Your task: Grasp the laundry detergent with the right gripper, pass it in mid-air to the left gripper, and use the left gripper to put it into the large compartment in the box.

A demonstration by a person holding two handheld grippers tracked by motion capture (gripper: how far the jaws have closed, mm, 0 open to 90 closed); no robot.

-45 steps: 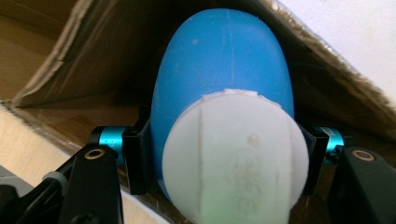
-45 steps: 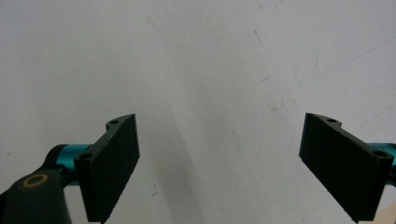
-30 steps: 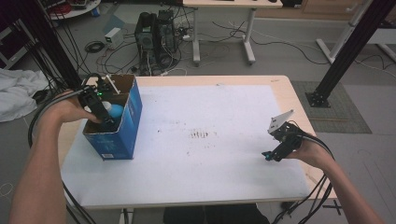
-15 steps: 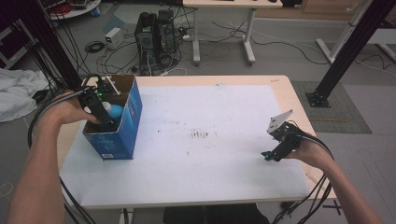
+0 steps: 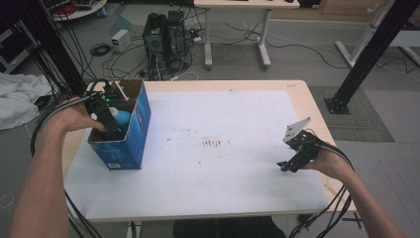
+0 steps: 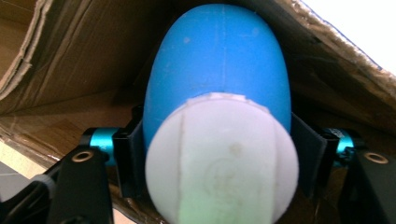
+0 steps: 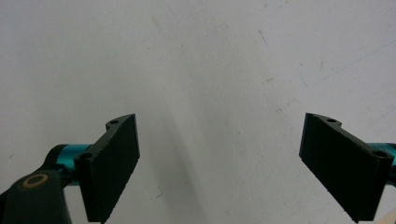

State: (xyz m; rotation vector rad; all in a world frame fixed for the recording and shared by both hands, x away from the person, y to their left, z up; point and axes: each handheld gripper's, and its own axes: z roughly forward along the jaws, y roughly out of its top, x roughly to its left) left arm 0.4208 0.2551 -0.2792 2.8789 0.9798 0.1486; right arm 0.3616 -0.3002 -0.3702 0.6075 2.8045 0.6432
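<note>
Almost nothing is changed since before: the blue-and-white object (image 6: pixel 219 121) is kept clamped by the left tool (image 5: pixel 110 124) inside the cardboard box (image 5: pixel 132 130); the right tool (image 7: pixel 219 168) is held spread apart over the counter (image 5: pixel 237 124).

A table (image 5: pixel 223 193) with a white top and pale wooden edges bears a brownish smudge (image 5: pixel 213 143) near its middle. On the grey floor beyond it stand two dark computer towers (image 5: pixel 166 32) amid tangled cables (image 5: pixel 119 57), with a small white box (image 5: pixel 120 38) just beside them. A white cloth (image 5: pixel 17 99) lies at the left. A slanted black post (image 5: pixel 369 47) rises at the right, next to a dark mat (image 5: pixel 361 116).
</note>
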